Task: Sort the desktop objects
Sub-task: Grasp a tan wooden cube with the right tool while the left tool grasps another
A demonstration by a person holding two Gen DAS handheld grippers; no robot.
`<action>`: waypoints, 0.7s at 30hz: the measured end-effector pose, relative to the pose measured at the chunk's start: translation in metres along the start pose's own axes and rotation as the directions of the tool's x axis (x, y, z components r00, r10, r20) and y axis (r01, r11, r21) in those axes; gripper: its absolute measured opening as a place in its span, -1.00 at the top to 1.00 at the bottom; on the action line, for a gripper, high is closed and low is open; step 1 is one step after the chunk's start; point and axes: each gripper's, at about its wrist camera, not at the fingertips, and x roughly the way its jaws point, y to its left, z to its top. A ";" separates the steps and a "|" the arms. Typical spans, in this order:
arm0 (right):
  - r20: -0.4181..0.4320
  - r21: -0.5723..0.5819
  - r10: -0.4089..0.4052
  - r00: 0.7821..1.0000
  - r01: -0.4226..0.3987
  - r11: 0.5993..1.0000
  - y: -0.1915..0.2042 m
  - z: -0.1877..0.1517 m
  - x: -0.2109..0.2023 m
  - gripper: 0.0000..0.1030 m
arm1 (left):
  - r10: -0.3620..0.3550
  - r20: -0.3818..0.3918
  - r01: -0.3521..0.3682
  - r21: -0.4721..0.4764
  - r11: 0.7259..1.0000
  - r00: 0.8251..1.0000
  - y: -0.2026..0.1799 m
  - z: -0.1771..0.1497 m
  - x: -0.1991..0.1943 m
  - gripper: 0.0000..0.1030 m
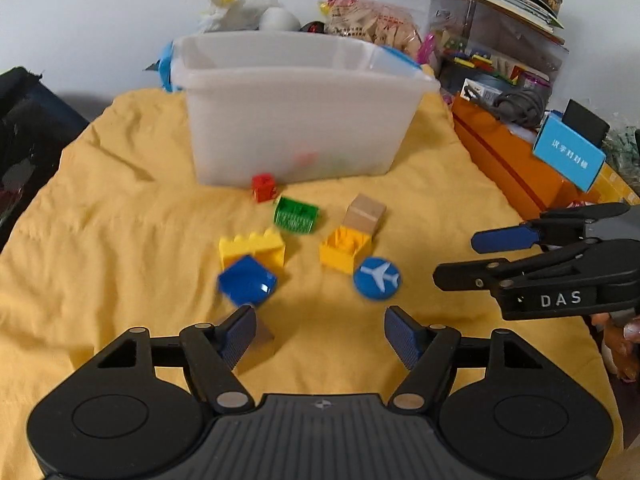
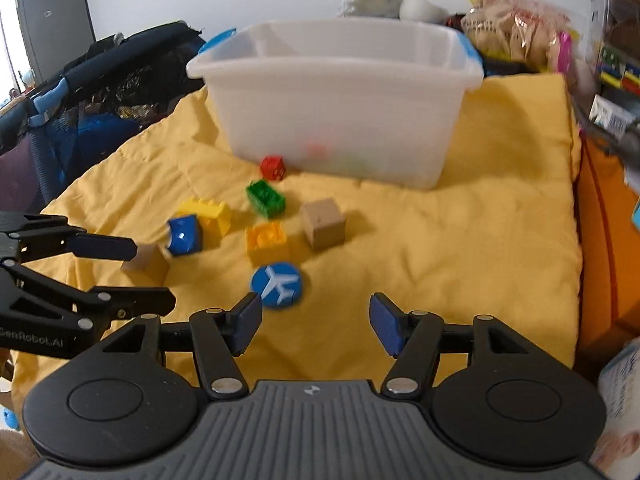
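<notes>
Both my left gripper (image 1: pixel 320 338) and right gripper (image 2: pixel 316 326) hover empty, jaws spread, before loose plastic toy bricks (image 1: pixel 252 246) near the translucent plastic bin (image 1: pixel 296 120); next I judge: pick one.

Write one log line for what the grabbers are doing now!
left gripper: open, empty | right gripper: open, empty | toys outside bin

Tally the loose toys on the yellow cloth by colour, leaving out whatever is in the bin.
Yellow: 2
Blue: 2
Tan: 2
Red: 1
Green: 1
Total: 8
</notes>
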 end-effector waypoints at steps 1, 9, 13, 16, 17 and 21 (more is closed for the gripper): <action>-0.007 -0.003 -0.002 1.000 0.002 1.000 0.002 -0.002 0.001 -0.23 | 0.010 -0.003 -0.010 0.007 1.000 1.000 0.000 -0.003 -0.001 -0.44; -0.056 0.003 0.022 0.998 -0.022 1.000 0.013 -0.013 0.012 -0.23 | 0.023 -0.005 -0.023 0.040 0.999 1.000 0.002 -0.015 -0.003 -0.44; -0.079 -0.031 0.024 0.997 -0.027 0.999 0.024 -0.014 0.018 -0.19 | 0.013 0.000 -0.013 0.024 1.000 1.000 0.009 -0.019 -0.007 -0.44; -0.054 -0.078 0.009 0.998 -0.014 0.997 0.031 -0.008 0.017 -0.19 | 0.016 -0.004 -0.016 0.007 1.000 1.000 0.015 -0.019 -0.007 -0.44; -0.047 -0.091 0.002 0.999 -0.006 0.996 0.032 -0.005 0.018 -0.19 | 0.025 -0.010 -0.025 0.002 1.000 1.000 0.018 -0.019 -0.007 -0.44; 0.020 -0.112 -0.032 0.999 0.034 0.993 0.024 0.017 0.026 -0.16 | 0.044 0.018 -0.044 0.003 0.999 0.999 0.026 -0.013 -0.009 -0.43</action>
